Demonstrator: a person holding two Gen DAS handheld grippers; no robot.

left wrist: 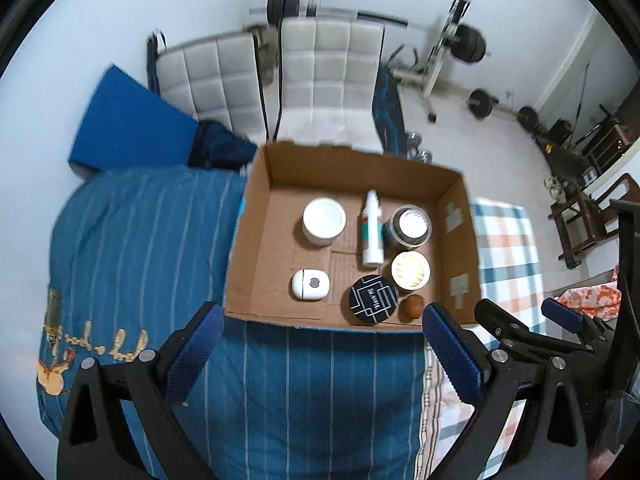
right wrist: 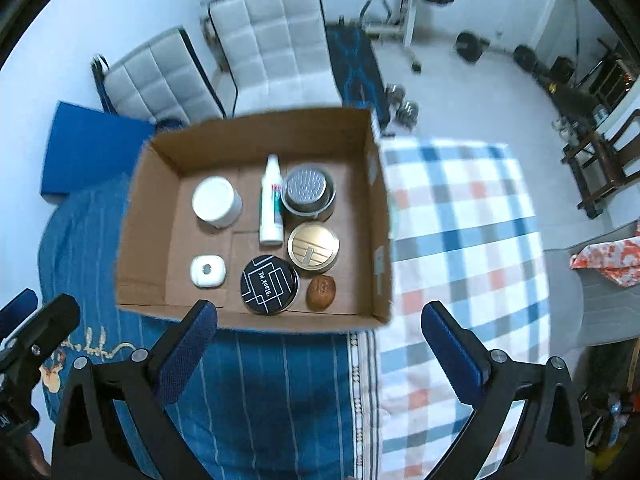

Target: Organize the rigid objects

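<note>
An open cardboard box (left wrist: 256, 248) (right wrist: 376, 216) sits on the bed. Inside it are a white jar (left wrist: 323, 220) (right wrist: 216, 200), a white spray bottle (left wrist: 372, 232) (right wrist: 271, 204) lying down, a silver-lidded jar (left wrist: 411, 225) (right wrist: 308, 194), a gold-lidded tin (left wrist: 410, 270) (right wrist: 313, 246), a black tin (left wrist: 374, 299) (right wrist: 269, 284), a brown oval object (left wrist: 413, 306) (right wrist: 321, 292) and a white earbud case (left wrist: 310, 285) (right wrist: 207, 271). My left gripper (left wrist: 320, 344) is open and empty, above the box's near edge. My right gripper (right wrist: 316, 338) is open and empty, above the near right corner.
A blue striped blanket (left wrist: 140, 240) (right wrist: 272, 380) and a plaid sheet (left wrist: 508, 248) (right wrist: 460, 240) cover the bed. Two white chairs (left wrist: 328, 76) (right wrist: 276, 44), a blue pad (left wrist: 124, 120) and weight equipment (left wrist: 460, 44) stand behind. The right gripper shows in the left wrist view (left wrist: 532, 320).
</note>
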